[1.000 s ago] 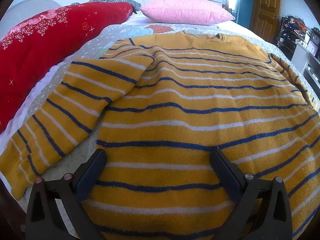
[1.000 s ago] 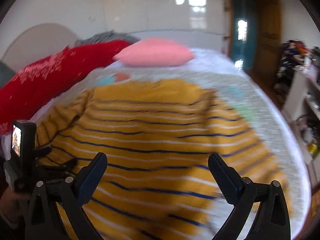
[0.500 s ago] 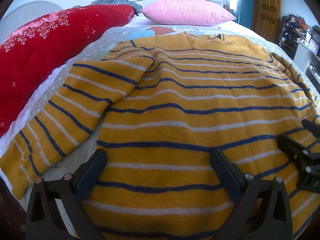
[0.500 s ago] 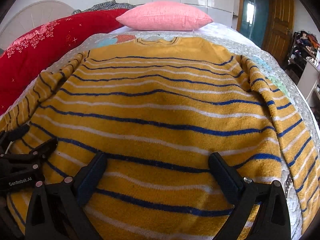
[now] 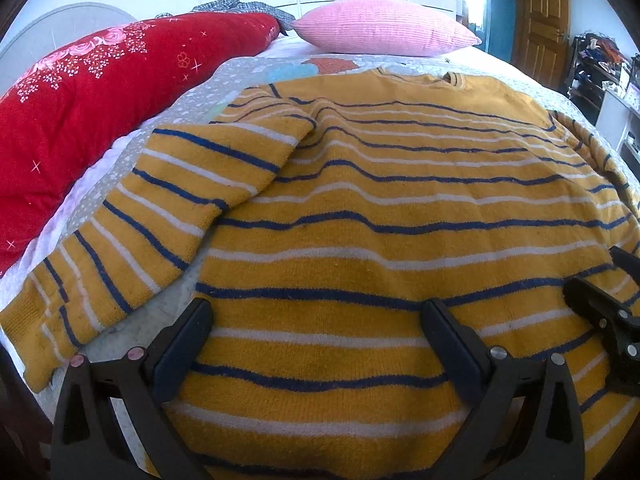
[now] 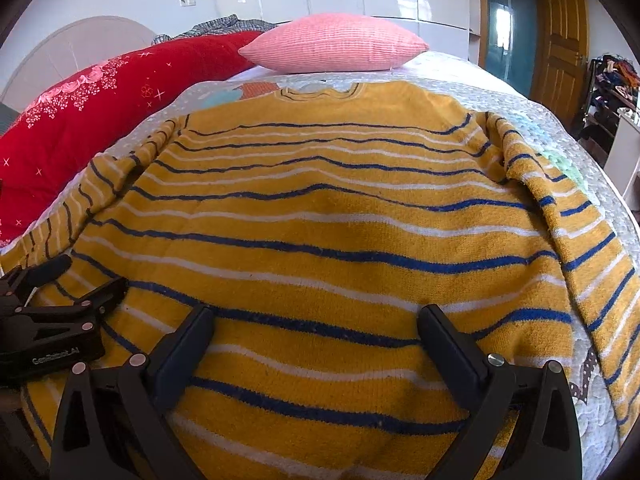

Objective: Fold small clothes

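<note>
Barely begun: striped sweater spread flat on bed, unfolded; left gripper, right gripper agape, empty.

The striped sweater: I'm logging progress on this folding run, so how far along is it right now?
Done: the sweater lies spread flat on the bed, neckline towards the pink pillow. In hand: nothing; the left gripper and right gripper sit open over the hem. Left: every fold. The left sleeve and right sleeve are not yet folded in.
</note>
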Demonstrator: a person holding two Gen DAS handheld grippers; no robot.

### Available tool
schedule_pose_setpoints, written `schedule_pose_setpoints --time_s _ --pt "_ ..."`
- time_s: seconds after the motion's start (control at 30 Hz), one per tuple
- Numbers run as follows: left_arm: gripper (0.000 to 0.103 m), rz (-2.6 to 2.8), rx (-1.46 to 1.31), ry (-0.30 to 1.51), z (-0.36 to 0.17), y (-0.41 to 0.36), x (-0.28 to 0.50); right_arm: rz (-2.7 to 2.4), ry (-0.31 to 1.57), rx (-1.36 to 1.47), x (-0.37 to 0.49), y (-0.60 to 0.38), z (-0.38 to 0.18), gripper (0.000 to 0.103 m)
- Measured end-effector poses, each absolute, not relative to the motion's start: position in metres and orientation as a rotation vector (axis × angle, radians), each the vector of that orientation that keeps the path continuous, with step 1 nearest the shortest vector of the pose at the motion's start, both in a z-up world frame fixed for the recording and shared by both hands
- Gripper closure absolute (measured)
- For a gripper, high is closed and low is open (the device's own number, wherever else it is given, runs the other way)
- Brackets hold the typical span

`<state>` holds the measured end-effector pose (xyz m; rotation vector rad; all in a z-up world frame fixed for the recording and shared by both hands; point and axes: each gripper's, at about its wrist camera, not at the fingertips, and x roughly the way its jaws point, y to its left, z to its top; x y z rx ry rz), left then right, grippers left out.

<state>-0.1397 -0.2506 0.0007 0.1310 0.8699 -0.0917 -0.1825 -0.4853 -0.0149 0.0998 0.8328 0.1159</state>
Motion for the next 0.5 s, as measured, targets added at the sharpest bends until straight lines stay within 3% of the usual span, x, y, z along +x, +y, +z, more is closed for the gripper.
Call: schedule_pose_setpoints --time_s 0.5 --pt "0.000 -0.096 0.123 0.848 -0.0018 -0.2489 -0.1456 0.133 0.816 0.125 -0.1858 -0.4863 -0.0133 0.000"
